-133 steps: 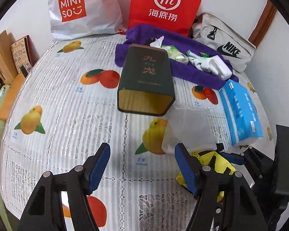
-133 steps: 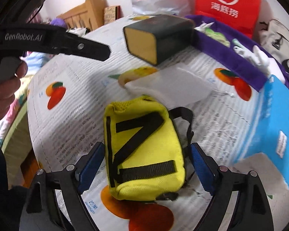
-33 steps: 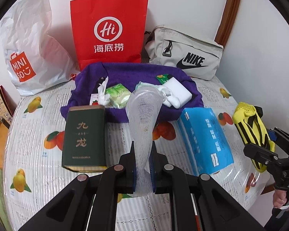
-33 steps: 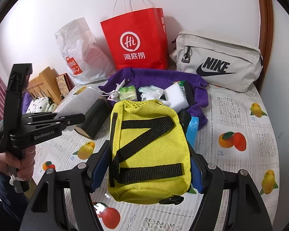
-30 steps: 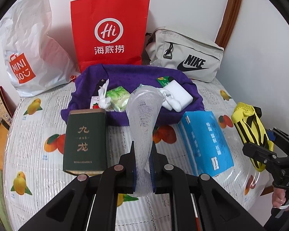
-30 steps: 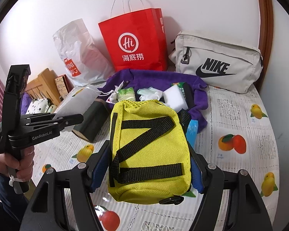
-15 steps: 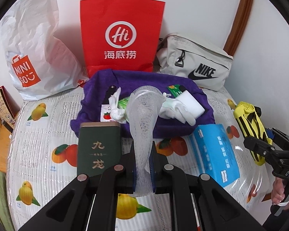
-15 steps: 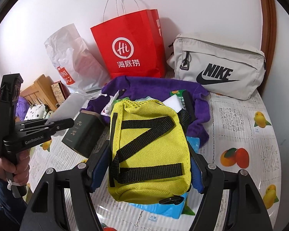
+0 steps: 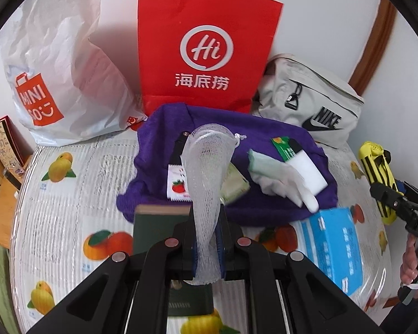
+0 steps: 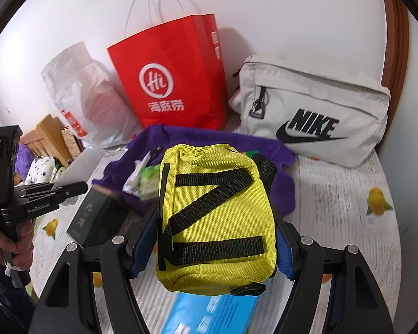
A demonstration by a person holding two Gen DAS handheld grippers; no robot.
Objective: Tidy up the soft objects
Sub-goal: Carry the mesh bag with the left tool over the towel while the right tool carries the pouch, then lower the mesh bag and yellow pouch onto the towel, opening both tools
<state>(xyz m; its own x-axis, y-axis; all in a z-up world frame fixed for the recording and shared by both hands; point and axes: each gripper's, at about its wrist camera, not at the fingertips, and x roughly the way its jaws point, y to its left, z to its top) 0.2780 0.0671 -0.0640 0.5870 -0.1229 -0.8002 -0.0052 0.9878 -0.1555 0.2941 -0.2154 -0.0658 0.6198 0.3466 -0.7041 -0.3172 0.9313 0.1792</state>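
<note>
Left hand-held gripper (image 9: pixel 207 243): squeezed narrow on the lower end of a white mesh pouch (image 9: pixel 207 172), which stands up through the centre of the left wrist view, lifted clear of the bench (image 9: pixel 69 194).
Right hand-held gripper (image 10: pixel 213 246): clamped across the sides of a yellow pouch (image 10: pixel 214 214) with black straps; it fills the middle of the right wrist view and is carried in the air.
Purple cloth (image 9: pixel 264 133): spread across the middle of the left wrist view, already bearing a glove (image 9: pixel 284 181), a white sponge (image 9: pixel 309 176), small packets and other bits.
Behind it: red paper bag (image 9: pixel 209 47) at top centre, white plastic bag (image 9: pixel 61 64) at upper left, grey waist bag (image 10: pixel 315 117) at upper right.
Nearer the cameras: dark green box (image 10: pixel 97 217) at lower left of the right wrist view; blue tissue pack (image 9: pixel 334 247) at lower right of the left wrist view.
Likely step: both pouches seem headed for the purple cloth.
Risk, mesh pouch: it is limp and held by one end only, so it may flop or snag on the items below as it is lowered.
Risk, yellow pouch: bulky and soft, held by side pressure alone; it could slip if the grip eases early, and its dangling strap could catch the sponge.
Risk, crowding: little bare cloth shows, so a drop may push the glove or packets off the edge.
</note>
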